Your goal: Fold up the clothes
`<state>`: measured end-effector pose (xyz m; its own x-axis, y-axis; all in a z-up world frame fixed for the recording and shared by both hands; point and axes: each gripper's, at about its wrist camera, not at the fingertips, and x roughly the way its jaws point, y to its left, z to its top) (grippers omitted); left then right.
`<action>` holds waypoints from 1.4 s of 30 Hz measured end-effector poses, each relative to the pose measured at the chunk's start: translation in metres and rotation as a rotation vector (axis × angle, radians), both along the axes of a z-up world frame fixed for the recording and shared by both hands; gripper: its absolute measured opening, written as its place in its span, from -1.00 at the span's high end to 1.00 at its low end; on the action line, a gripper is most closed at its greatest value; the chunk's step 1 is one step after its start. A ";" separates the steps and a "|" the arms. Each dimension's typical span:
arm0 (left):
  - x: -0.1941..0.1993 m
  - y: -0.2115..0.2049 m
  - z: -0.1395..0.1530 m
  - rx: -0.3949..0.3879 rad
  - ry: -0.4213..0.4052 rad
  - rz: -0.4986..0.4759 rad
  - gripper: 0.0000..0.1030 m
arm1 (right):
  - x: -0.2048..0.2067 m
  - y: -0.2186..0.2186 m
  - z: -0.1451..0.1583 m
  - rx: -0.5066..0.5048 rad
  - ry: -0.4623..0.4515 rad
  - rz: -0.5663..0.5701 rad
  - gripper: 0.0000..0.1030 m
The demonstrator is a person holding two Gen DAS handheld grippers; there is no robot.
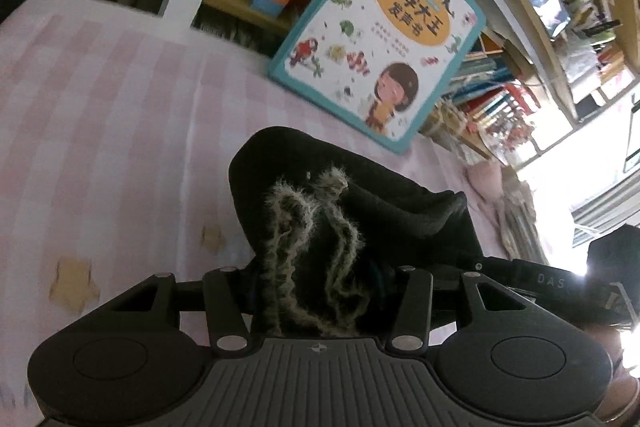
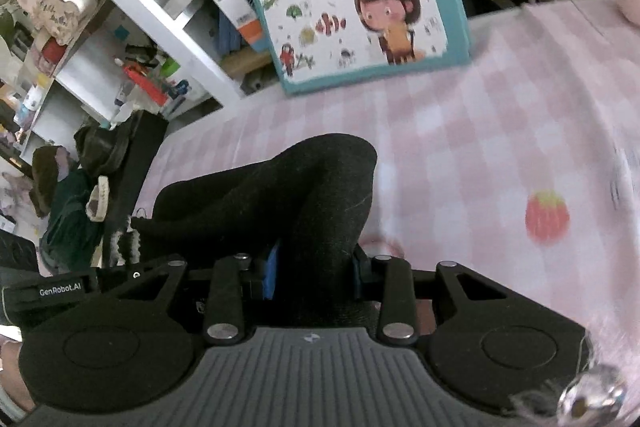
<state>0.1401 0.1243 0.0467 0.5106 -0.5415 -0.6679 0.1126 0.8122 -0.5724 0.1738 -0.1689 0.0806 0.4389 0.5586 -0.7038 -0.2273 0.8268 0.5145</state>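
Both grippers clamp the black garment (image 2: 304,195): the left gripper (image 1: 328,287) near its fuzzy trim (image 1: 304,227), the right gripper (image 2: 316,267) on plain cloth. Holding two points likely lets the fabric be carried over the pink checked bedsheet (image 2: 480,147) for a fold.

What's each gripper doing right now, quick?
Left gripper: closed on the black knitted garment, at its fuzzy pale trim.
Right gripper: closed on the same garment.

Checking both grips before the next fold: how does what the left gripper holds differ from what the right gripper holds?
The left gripper has a bunch of black cloth with fuzzy pale trim between its fingers; the right gripper holds plain cloth with no trim at the grip. The right's blue pads show beside the cloth; the left's are buried in fabric. Both are shut on the same black garment, over the pink checked sheet.
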 end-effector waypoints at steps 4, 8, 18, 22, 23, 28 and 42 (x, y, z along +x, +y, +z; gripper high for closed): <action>0.033 -0.003 -0.002 0.014 -0.016 0.027 0.08 | 0.039 0.003 -0.007 0.001 -0.006 0.005 0.38; 0.061 0.000 -0.009 0.017 -0.023 0.059 0.08 | 0.074 0.013 -0.012 -0.012 -0.012 0.019 0.38; 0.101 0.018 -0.033 0.001 0.009 0.129 0.07 | 0.121 0.040 -0.028 -0.061 -0.009 0.059 0.37; 0.108 0.021 -0.040 0.003 0.025 0.143 0.06 | 0.128 0.045 -0.036 -0.062 -0.009 0.054 0.34; 0.109 0.022 -0.042 0.003 0.030 0.147 0.03 | 0.128 0.046 -0.037 -0.064 -0.010 0.052 0.31; 0.108 0.020 -0.043 0.031 0.013 0.161 -0.17 | 0.129 0.045 -0.042 -0.064 -0.024 0.036 0.17; 0.042 -0.008 0.005 0.299 -0.238 0.240 -0.66 | 0.077 0.026 -0.007 -0.166 -0.302 -0.034 -0.44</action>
